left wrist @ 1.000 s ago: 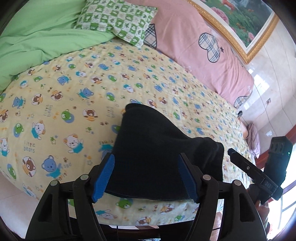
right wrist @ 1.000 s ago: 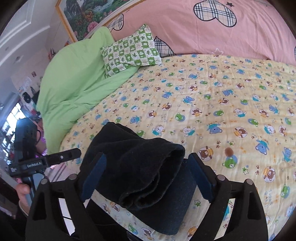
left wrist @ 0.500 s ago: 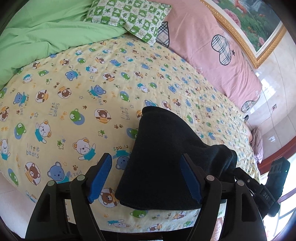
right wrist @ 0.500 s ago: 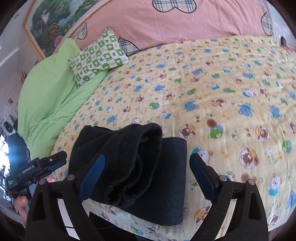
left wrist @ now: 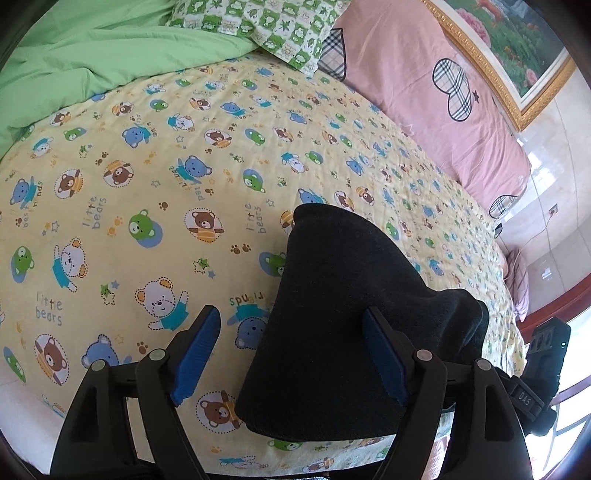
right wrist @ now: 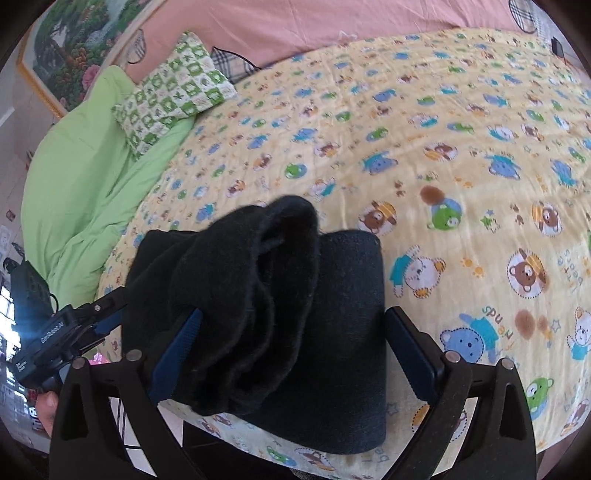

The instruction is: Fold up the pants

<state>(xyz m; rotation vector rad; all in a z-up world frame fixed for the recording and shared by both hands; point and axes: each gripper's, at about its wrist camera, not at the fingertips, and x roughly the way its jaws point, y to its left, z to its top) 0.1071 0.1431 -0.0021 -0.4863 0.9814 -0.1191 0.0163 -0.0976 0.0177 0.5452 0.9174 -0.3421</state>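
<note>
The black pants point(left wrist: 332, 325) lie folded into a thick stack near the front edge of the bed, also in the right wrist view point(right wrist: 295, 314). My left gripper point(left wrist: 291, 354) is open and empty, hovering just in front of the stack with its blue pads point(left wrist: 195, 350) apart. My right gripper point(right wrist: 295, 358) is open and empty too, its jaws spread wide at the near side of the stack. The other gripper's body shows at each view's edge point(right wrist: 55, 332).
The yellow bear-print sheet point(left wrist: 147, 184) covers the bed. A green quilt point(left wrist: 92, 48) and a green checked pillow point(left wrist: 266, 26) lie at the far left, a pink heart-print quilt point(left wrist: 424, 92) along the back. The bed's front edge point(right wrist: 332, 454) is right below the pants.
Both grippers have drifted a little, the left one to the left and the right one to the right, so the pants sit more off-centre. The pants have not moved.
</note>
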